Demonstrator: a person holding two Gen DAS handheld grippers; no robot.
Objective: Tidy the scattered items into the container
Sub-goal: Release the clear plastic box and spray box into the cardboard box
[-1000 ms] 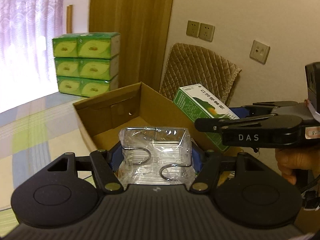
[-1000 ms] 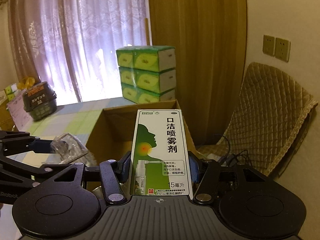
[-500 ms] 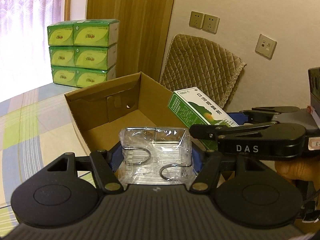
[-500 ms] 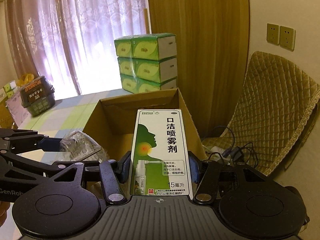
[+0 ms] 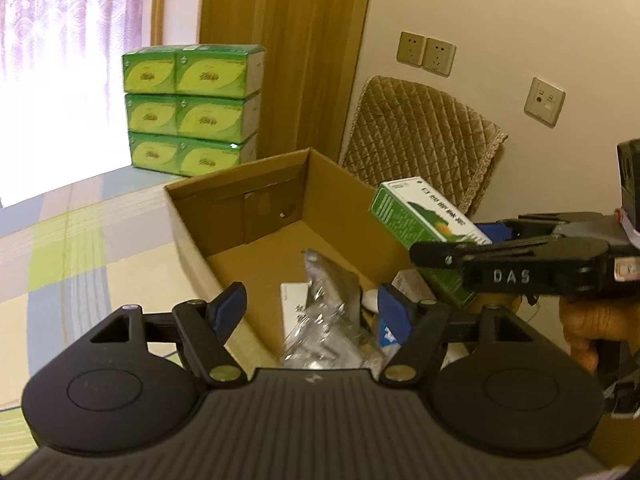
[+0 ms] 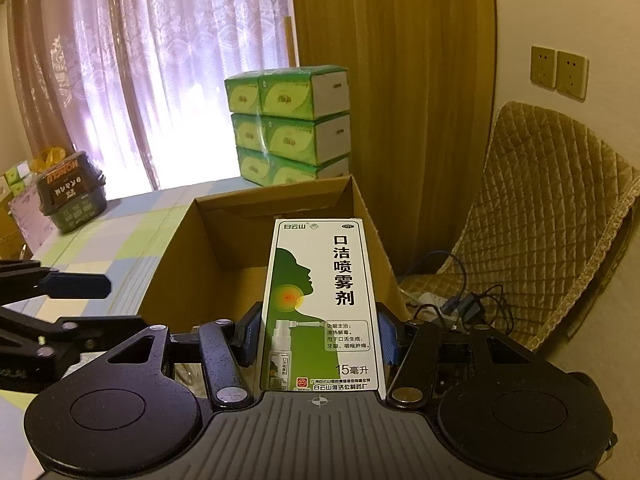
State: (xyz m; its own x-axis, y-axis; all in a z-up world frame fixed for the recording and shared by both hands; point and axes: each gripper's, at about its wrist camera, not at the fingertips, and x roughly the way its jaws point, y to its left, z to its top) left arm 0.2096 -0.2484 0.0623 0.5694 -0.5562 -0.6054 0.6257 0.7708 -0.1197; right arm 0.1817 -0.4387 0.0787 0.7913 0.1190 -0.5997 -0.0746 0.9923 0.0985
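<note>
The open brown cardboard box (image 5: pixel 256 216) sits on the checked surface, flaps up. Inside lies a clear plastic packet (image 5: pixel 324 320), blurred, seemingly tilted on a white carton (image 5: pixel 294 304). The green-and-white spray box (image 6: pixel 324 304), marked 15, stands upright over the cardboard box's near edge, clamped at both sides.

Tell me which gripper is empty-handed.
The left gripper: its blue pads are spread with nothing between them, above the cardboard box. The right gripper clamps the green-and-white spray box.
</note>
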